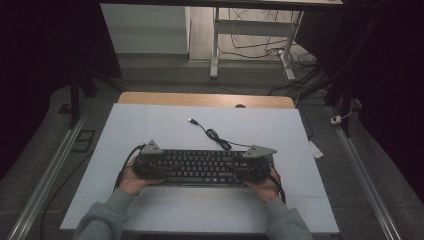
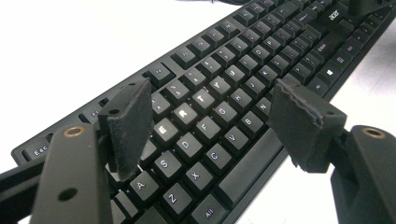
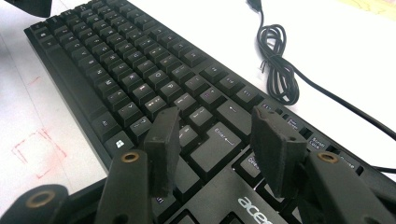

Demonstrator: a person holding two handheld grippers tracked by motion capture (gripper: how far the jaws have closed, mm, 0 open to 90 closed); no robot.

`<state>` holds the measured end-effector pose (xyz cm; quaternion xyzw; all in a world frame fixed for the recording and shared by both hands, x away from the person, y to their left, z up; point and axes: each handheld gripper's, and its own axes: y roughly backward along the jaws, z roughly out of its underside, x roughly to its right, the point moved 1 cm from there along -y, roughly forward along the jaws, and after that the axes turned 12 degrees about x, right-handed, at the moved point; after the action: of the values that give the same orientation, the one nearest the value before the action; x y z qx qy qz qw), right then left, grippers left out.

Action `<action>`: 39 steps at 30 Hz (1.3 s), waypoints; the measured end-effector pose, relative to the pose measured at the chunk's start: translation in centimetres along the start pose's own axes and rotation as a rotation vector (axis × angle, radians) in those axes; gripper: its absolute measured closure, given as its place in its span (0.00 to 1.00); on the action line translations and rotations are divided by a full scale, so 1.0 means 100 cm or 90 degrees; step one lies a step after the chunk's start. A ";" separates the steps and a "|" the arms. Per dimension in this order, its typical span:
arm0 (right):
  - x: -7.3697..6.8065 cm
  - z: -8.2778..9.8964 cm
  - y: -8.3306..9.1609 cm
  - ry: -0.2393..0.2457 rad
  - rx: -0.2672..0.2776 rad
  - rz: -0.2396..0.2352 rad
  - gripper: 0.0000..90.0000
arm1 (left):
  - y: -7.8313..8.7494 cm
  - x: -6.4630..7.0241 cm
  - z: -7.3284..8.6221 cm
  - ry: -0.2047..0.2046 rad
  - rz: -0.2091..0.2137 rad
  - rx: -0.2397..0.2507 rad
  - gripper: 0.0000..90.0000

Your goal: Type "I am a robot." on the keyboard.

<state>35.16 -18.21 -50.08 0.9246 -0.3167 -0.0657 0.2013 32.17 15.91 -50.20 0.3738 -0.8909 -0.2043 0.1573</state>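
A black keyboard [image 1: 205, 167] is lying flat near the front of the white table [image 1: 150, 125], its cable [image 1: 215, 135] curling away behind it. The left gripper [image 2: 210, 116] is hovering over the letter keys at the keyboard's left end, its jaws standing wide apart and gripping nothing. The right gripper [image 3: 217, 144] is hanging over the enter key at the right end, jaws also parted and holding nothing.

Black keyboard [image 1: 202, 166] on a pale bluish-white bench [image 1: 150, 125].
White key lettering (a silver logo too), black coiled cable [image 1: 215, 134], faint red sketch marks [image 3: 39, 149] on the bench, grey sleeves [image 1: 107, 220].
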 end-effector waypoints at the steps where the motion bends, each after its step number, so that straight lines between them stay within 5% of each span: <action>1: 0.000 0.000 0.000 0.000 0.000 0.000 0.58 | 0.000 0.000 0.000 0.001 0.000 -0.001 0.34; 27: -0.016 -0.019 -0.024 -0.021 0.022 -0.017 0.60 | -0.006 0.003 0.002 -0.014 0.007 -0.020 0.34; 39: -0.021 -0.022 -0.047 -0.012 -0.009 -0.047 0.93 | -0.008 0.004 0.003 -0.017 0.009 -0.027 0.34</action>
<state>36.65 -12.82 -50.03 0.9334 -0.2839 -0.0843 0.2025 32.28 15.21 -50.76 0.3610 -0.8913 -0.2268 0.1543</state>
